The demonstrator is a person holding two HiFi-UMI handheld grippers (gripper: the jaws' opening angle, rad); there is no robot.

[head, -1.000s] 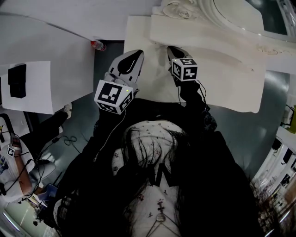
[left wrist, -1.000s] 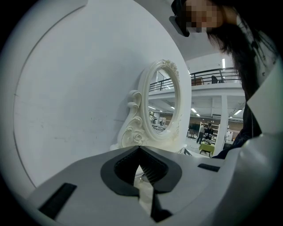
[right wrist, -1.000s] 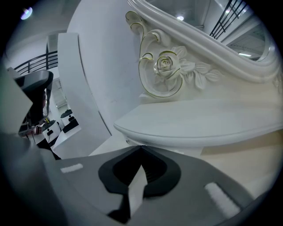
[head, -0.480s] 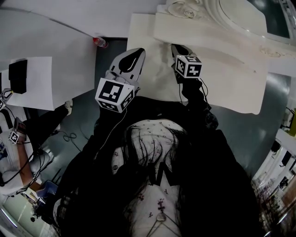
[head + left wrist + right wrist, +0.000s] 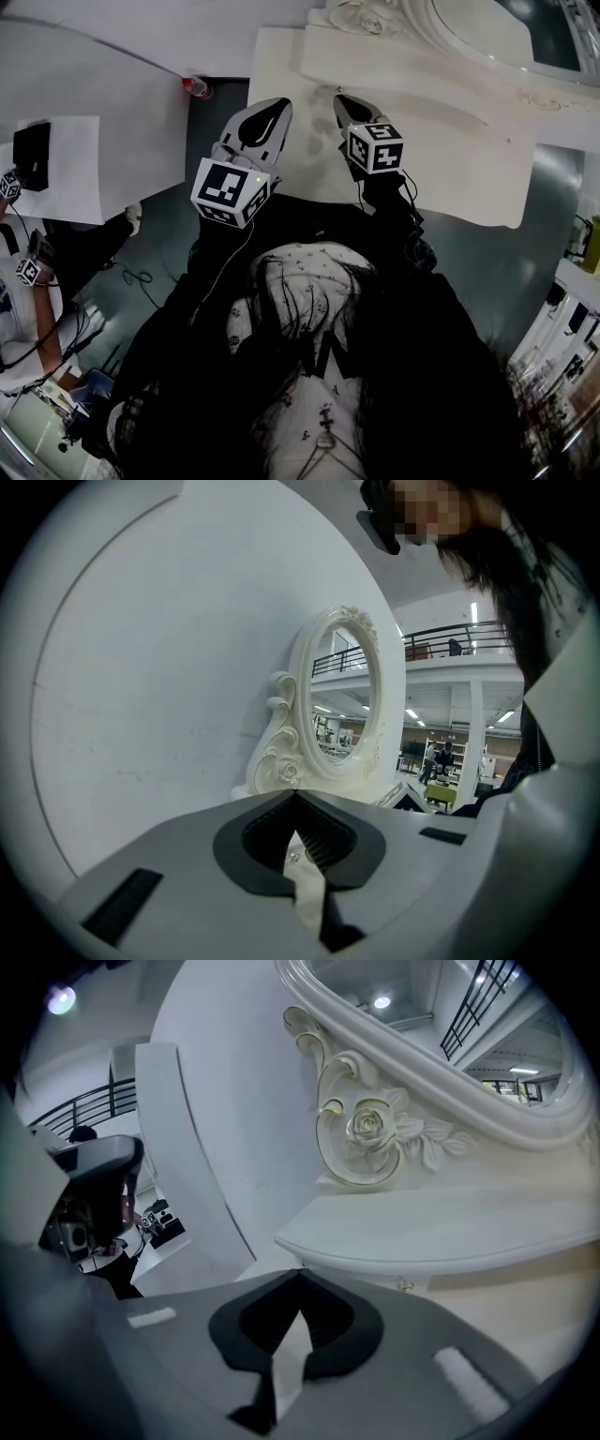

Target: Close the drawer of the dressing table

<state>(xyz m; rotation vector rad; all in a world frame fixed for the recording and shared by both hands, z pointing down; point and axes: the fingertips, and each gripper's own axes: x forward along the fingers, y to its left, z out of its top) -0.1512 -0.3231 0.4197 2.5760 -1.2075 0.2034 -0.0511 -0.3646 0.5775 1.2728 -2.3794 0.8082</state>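
Observation:
The cream dressing table (image 5: pixel 441 159) fills the upper middle of the head view, with a raised shelf (image 5: pixel 412 80) and an oval mirror (image 5: pixel 487 28) behind it. My left gripper (image 5: pixel 278 106) hangs over the table's left front part, shut and holding nothing. To its right, my right gripper (image 5: pixel 341 97) points at the shelf's front, also shut and empty. In the right gripper view a small knob (image 5: pixel 406 1285) shows on a front under the shelf (image 5: pixel 450 1227), just beyond the right gripper (image 5: pixel 300 1274). The left gripper (image 5: pixel 295 794) faces the mirror (image 5: pixel 345 700). No open drawer can be made out.
White tables stand at the left, one with a black object (image 5: pixel 33 155). A small red-capped bottle (image 5: pixel 195 88) lies by the table's left corner. Another person (image 5: pixel 23 281) and cables are on the floor at the left edge. A white wall (image 5: pixel 169 667) is close on the left.
The right gripper has shifted slightly left and back toward me. The left gripper has barely moved. The person at the left edge has moved.

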